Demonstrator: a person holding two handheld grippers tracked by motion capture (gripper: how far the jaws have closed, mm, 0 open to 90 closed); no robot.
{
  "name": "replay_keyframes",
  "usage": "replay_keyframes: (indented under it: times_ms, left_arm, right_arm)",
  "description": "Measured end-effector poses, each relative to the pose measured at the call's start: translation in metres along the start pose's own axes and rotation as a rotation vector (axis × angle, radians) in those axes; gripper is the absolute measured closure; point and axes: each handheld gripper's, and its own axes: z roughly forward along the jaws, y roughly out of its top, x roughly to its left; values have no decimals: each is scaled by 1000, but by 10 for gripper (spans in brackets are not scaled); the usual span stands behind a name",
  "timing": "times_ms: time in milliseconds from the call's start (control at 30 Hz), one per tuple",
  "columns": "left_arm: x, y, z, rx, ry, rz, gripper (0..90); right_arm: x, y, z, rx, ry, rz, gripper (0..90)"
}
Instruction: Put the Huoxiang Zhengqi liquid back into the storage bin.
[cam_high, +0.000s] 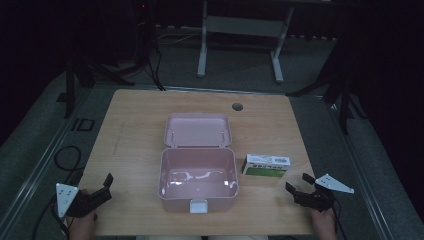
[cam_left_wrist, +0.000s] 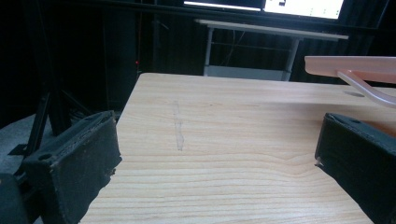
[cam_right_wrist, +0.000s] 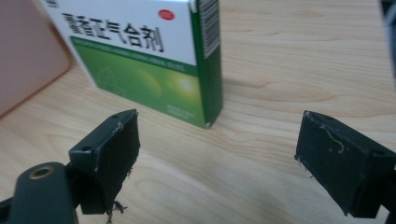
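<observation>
While lid lies flung back, table (cam_high: 135, 130) bears open pink case (cam_high: 198, 176) at centre, ready for filling. Just right of it, apart, green-and-white box (cam_high: 267, 165), near right gripper (cam_high: 300, 186); jaws spread wide, grasping nothing, aimed at box for pickup. Left gripper (cam_high: 103, 186) parked at near left corner, 2 jaws released, empty. Right gripper view adds box print and barcode (cam_right_wrist: 208, 25); left gripper view, lid edge (cam_left_wrist: 348, 65) side-on.
</observation>
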Motion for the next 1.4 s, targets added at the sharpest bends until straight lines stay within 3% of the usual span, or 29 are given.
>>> replay_keyframes:
  times_ms: [133,167,300,400,433,467,533,567,600,633,667,700,767,800,867,900,967,1033,1067,1100,1167,1200,1233,1267,1333,1400]
  left_arm:
    - [0,0,0,0,-1,0,3]
    - [0,0,0,0,-1,-1,3]
    - [0,0,0,-2,-3,-4,3]
    - [1,0,0,-4,-6,-7,3]
    - [1,0,0,-4,-6,-7,3]
    - [1,0,0,-3,-6,-7,3]
    - [0,0,0,-4,-7,-4,3]
    - [0,0,0,-4,-7,-4,3]
    - [0,0,0,-4,-7,-4,3]
    - [1,0,0,-4,-8,-4,3]
    - [1,0,0,-4,-9,-5,3]
    - [1,0,0,-4,-9,-6,3]
    - [1,0,0,-4,-10,-7,3]
    - [1,0,0,-4,-10,-6,3]
    - [1,0,0,-4,-11,-6,3]
    - [1,0,0,-4,-11,-6,3]
    - [1,0,-1,-5,-13,-8,3]
    - [1,0,-1,-6,-13,-8,3]
    - [1,0,-1,-6,-13,-8,3]
    - [1,0,-1,-5,-13,-8,3]
    - [1,0,-1,-5,-13,-8,3]
    - [1,0,0,-6,-13,-9,3]
    - [1,0,0,-6,-13,-9,3]
    - [1,0,-1,-5,-13,-7,3]
    - [1,0,-1,-5,-13,-8,3]
    - [1,0,-1,-6,-14,-9,3]
  right_arm:
    - [-2,-1,-1,0,54,2,131]
    - [-3,0,0,26,80,-20,131]
    - [-5,2,4,85,101,-39,130]
    - [-2,4,6,124,148,-87,130]
    - [-2,7,6,146,187,-111,130]
    - [0,13,6,192,226,-186,131]
    - [2,21,8,241,275,-246,135]
    - [2,21,8,241,275,-246,135]
    - [4,24,8,258,282,-282,136]
    - [5,27,9,288,298,-318,136]
    - [8,34,11,353,318,-377,135]
    - [8,34,11,353,318,-377,135]
    - [11,41,12,405,336,-419,135]
    - [14,47,13,462,347,-463,135]
    - [18,53,15,524,344,-509,136]
    - [18,53,15,524,344,-509,136]
    - [22,60,17,608,328,-565,135]
    - [23,62,18,640,319,-578,135]
    - [26,67,19,699,308,-599,135]
    - [26,67,19,699,308,-599,135]
    - [30,70,21,760,309,-617,136]
    - [34,73,23,832,304,-645,136]
    - [34,73,23,832,304,-645,136]
    - [38,75,25,892,293,-675,133]
    - [40,76,26,918,289,-689,131]
    - [47,79,28,972,278,-761,119]
